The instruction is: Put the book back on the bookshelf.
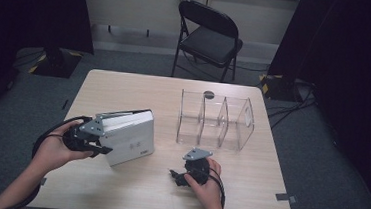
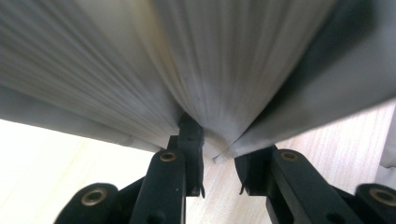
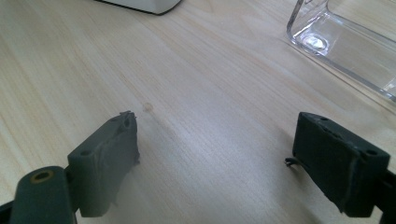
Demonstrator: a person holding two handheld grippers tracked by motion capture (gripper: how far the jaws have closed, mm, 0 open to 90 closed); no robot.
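1. Nearest us, we see the right gripper (image 1: 180, 177) resting on the table (image 1: 131, 190), jaws spread wide with bare wood between them.
2. Further left, we see the left gripper (image 1: 101, 139) clamped on a bundle of pages of the white book (image 1: 131, 135), which stands tilted on the table's left half.
3. Beyond, the clear divider rack (image 1: 216, 121) stands on the table's right half, apart from the book.
4. Farthest, a black folding chair (image 1: 209, 36) stands behind the table.

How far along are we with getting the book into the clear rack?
Early. Done: the left hand-held gripper is shut on the white book, tilted on the table. In hand: that grip. Left: the clear rack holds no book; the right hand-held gripper rests open on the table.
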